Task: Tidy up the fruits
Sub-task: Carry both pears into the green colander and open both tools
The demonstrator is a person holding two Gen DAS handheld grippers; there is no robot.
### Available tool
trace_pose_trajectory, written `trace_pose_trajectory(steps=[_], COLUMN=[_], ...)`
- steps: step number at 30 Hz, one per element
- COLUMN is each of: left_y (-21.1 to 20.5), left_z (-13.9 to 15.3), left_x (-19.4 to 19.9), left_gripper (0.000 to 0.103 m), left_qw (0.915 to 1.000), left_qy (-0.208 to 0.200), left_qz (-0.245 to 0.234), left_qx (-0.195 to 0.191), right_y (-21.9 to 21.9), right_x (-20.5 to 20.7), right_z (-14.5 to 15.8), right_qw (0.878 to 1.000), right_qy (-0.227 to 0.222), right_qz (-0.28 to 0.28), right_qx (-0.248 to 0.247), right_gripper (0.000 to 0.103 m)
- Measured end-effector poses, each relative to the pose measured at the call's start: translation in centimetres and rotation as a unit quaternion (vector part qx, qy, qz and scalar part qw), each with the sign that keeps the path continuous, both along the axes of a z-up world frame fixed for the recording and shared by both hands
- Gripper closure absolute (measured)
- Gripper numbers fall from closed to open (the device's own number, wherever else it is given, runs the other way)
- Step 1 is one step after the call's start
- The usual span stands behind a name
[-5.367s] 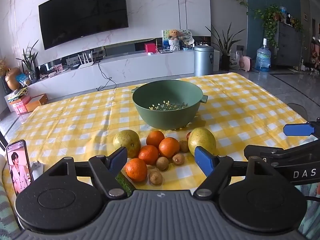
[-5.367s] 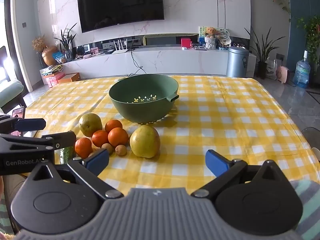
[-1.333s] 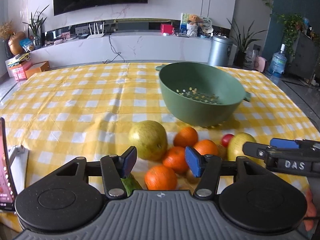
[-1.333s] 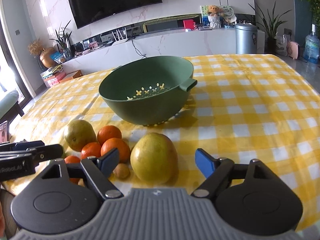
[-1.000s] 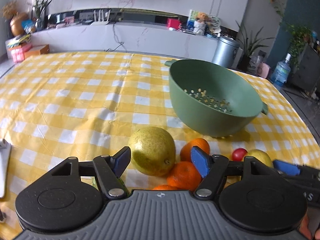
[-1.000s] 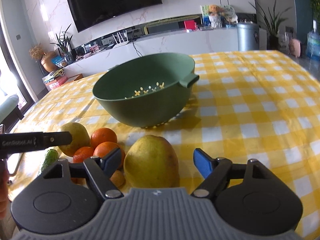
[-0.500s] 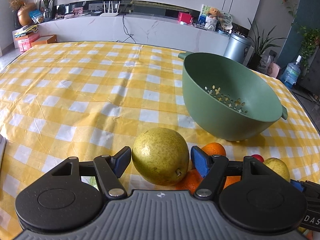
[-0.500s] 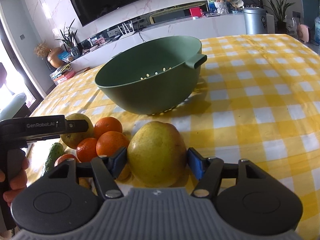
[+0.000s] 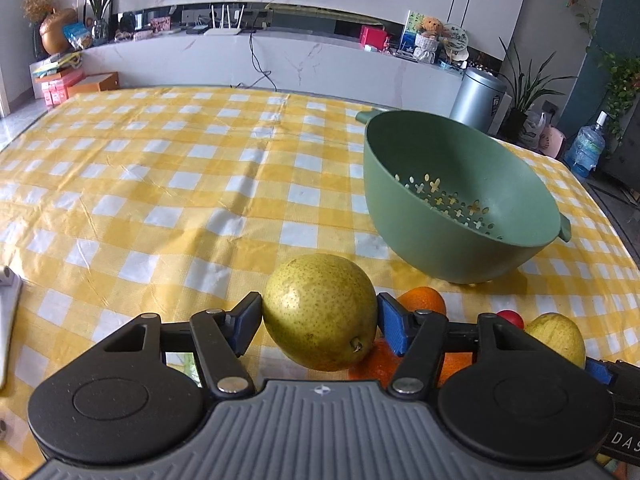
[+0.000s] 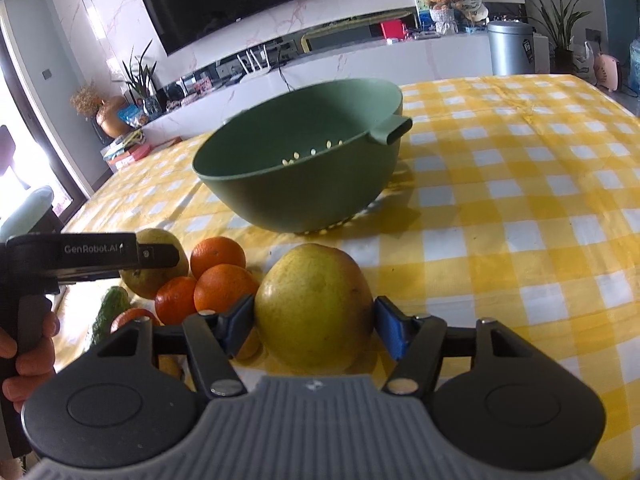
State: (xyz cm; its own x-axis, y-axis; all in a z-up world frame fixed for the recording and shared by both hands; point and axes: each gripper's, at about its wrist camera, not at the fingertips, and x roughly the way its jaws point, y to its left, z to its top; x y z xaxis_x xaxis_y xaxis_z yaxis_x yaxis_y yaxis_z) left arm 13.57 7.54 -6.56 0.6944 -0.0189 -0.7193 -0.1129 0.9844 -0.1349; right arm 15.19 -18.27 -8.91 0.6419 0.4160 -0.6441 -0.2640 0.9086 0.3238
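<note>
On the tabletop (image 9: 168, 184), covered by a yellow and white checked cloth, two large fruits are gripped at once. The speckled green pear (image 9: 320, 312) is clamped between the blue fingers (image 9: 250, 322) of the left gripper (image 9: 320, 322), whose jaws have just been closing onto it. The larger yellow fruit (image 10: 314, 304) is held the same way by the right gripper (image 10: 314, 326), both blue pads being pressed against its sides after a recent closing. Both fruits are found near the front edge of the tabletop, the oranges (image 10: 218, 256) and a cucumber (image 10: 106, 312) being clustered between and beside them. A small red fruit (image 9: 510, 316) is seen just behind the left gripper's frame. The green colander (image 9: 460, 200) is placed farther back, toward the middle of the tabletop, and no fruit is seen inside it.
</note>
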Motion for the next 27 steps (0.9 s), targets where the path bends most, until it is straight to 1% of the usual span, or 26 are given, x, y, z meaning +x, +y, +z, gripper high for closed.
trace_pose_trajectory(steps=[2, 9, 14, 18, 22, 24, 27], left_y=[-0.3, -1.6, -3.2, -4.2, -4.5, -4.8, -5.1], left_z=[0.9, 5.0, 7.4, 8.5, 8.9, 8.8, 8.4], left_x=[-0.3, -0.6, 0.7, 2.8, 5.4, 6.5, 8.5], left_gripper=[0.032, 0.032, 0.032, 0.032, 0.032, 0.032, 0.032], left_qw=[0.9999, 0.9985, 0.996, 0.9944, 0.9942, 0.9938, 0.9928], left_qy=[-0.006, -0.033, -0.05, -0.051, -0.043, -0.036, -0.014], left_qz=[-0.005, -0.041, -0.071, -0.089, -0.097, -0.104, -0.118], left_qx=[0.01, 0.016, 0.022, 0.024, 0.016, 0.016, 0.014], right_y=[0.0, -0.2, -0.7, -0.5, 0.4, 0.9, 1.8], right_x=[-0.2, -1.1, 0.0, 2.0, 4.7, 6.1, 8.3], right_z=[0.3, 2.7, 4.8, 6.9, 8.8, 9.3, 9.4], right_qw=[1.0, 0.999, 0.998, 0.995, 0.987, 0.982, 0.974], right_qy=[-0.007, -0.042, -0.053, -0.078, -0.109, -0.119, -0.124], right_qz=[0.003, 0.015, 0.03, 0.051, 0.082, 0.1, 0.129], right_qx=[-0.001, -0.001, -0.01, -0.039, -0.084, -0.111, -0.142], right_gripper=[0.041, 0.041, 0.041, 0.041, 0.041, 0.041, 0.041])
